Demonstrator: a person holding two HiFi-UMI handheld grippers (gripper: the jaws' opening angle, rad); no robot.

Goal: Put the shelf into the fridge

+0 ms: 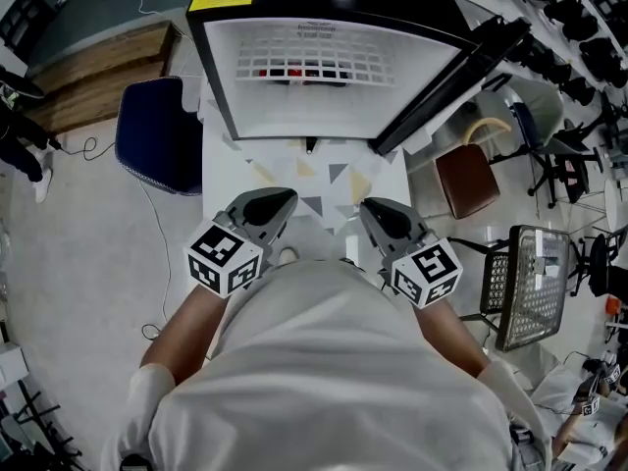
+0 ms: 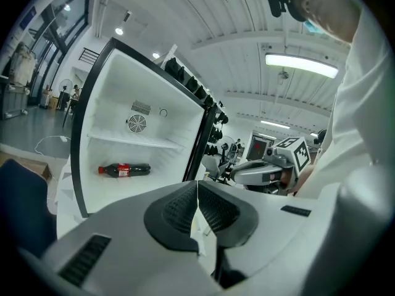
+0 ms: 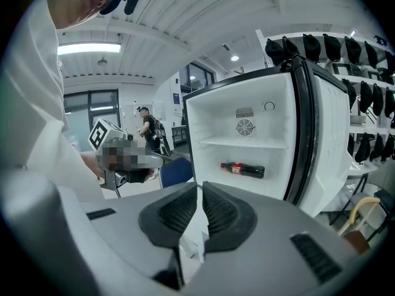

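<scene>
The fridge [image 1: 324,116] stands open in front of me, its door [image 1: 451,77] swung out to the right. Inside are one fitted shelf [image 3: 244,142] and, below it, a cola bottle [image 3: 244,169] lying on its side, which also shows in the left gripper view [image 2: 123,169]. A grey wire shelf [image 1: 535,283] leans by a black chair at the far right, well away from both grippers. My left gripper [image 1: 285,199] and right gripper [image 1: 371,207] hang side by side close to my body, pointing at the fridge. The left gripper's jaws [image 2: 197,187] are shut on nothing. The right gripper [image 3: 200,190] is shut too, and empty.
A blue chair [image 1: 157,135] stands left of the fridge and a brown stool [image 1: 468,180] to its right. Wooden boards [image 1: 98,77] lie at the back left. Cables run over the floor on the left. Patterned white matting [image 1: 304,180] lies between me and the fridge.
</scene>
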